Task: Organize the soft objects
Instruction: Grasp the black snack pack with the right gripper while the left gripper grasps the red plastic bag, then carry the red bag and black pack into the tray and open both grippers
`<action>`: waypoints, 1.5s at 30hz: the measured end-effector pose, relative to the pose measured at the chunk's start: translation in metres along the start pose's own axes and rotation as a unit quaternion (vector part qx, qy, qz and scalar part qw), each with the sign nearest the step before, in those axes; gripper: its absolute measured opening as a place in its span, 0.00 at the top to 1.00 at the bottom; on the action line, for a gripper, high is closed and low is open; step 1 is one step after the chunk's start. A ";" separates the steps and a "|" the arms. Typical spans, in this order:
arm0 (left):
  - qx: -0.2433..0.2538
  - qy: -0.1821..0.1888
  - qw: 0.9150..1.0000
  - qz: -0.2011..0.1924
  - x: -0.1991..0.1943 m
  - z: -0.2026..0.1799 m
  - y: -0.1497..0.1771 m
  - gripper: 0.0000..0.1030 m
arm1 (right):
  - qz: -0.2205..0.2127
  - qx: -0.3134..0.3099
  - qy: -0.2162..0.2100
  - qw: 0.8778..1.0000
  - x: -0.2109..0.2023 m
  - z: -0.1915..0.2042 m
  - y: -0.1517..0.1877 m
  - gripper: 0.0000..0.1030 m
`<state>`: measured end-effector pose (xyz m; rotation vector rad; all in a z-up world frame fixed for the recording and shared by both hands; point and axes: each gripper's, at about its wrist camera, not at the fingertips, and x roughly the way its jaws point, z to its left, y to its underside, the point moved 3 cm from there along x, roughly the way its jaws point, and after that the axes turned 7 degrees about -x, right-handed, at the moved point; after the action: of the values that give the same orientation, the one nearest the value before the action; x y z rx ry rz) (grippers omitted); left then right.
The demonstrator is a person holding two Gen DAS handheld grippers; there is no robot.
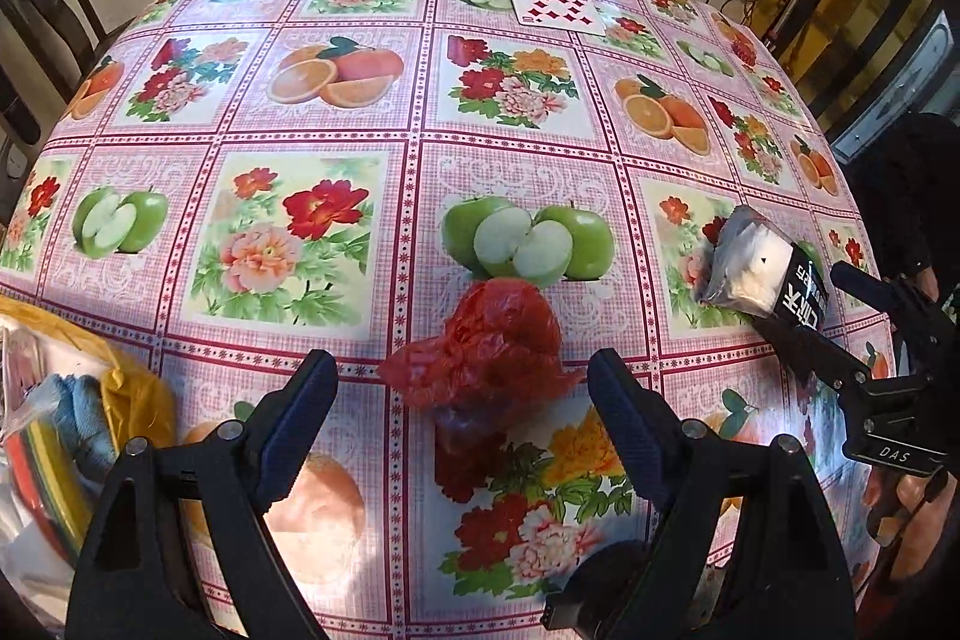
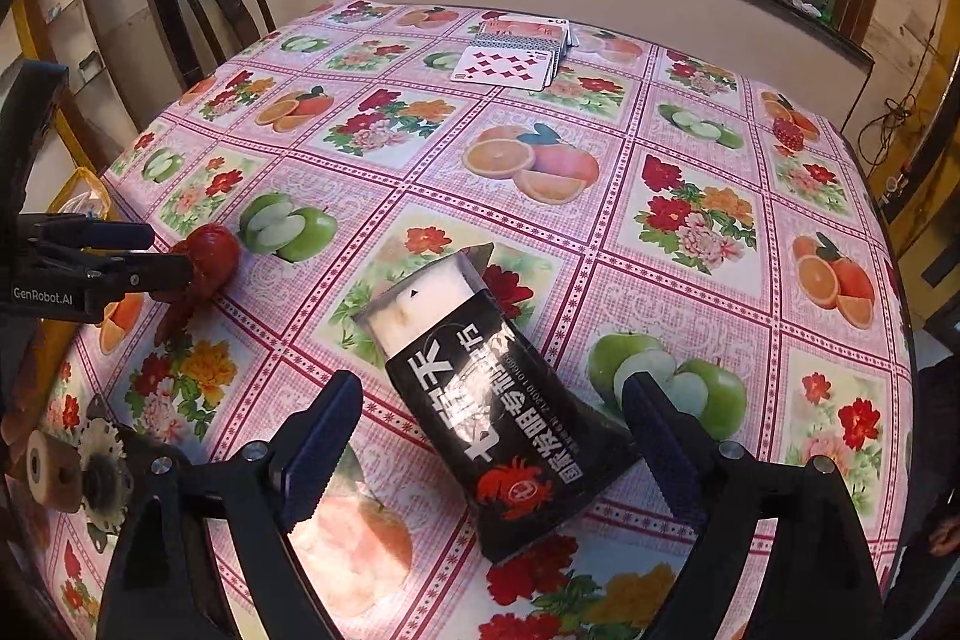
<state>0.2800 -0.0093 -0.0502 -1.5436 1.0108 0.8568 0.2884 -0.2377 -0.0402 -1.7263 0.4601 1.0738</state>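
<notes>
In the left wrist view, the left gripper [image 1: 462,400] has its jaws spread around a crumpled red bag [image 1: 483,346] at lower centre of the tablecloth [image 1: 336,124]. In the right wrist view, the right gripper [image 2: 492,436] has its jaws spread astride a black packet [image 2: 498,412] at lower centre. Playing cards [image 2: 516,52] lie at the top.

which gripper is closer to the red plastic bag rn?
Left. The left gripper is open with the red plastic bag between its fingers. The right gripper is open around the black packet, off to the bag's right.
</notes>
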 end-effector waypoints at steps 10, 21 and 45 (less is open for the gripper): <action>0.028 -0.038 0.999 0.020 0.034 -0.002 -0.002 0.16 | 0.036 -0.045 0.020 0.998 0.046 -0.006 -0.008 0.09; 0.037 -0.059 0.997 -0.032 0.017 -0.002 0.016 0.61 | 0.006 0.050 -0.017 0.999 0.015 -0.005 0.025 0.56; -0.020 -0.123 0.954 -0.272 -0.167 0.095 0.118 0.62 | -0.120 -0.010 -0.141 0.983 -0.126 0.211 -0.022 0.57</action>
<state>0.1049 0.1020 0.0392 -1.5910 0.3554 0.6539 0.1441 -0.0629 0.0565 -1.5691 0.0612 1.1256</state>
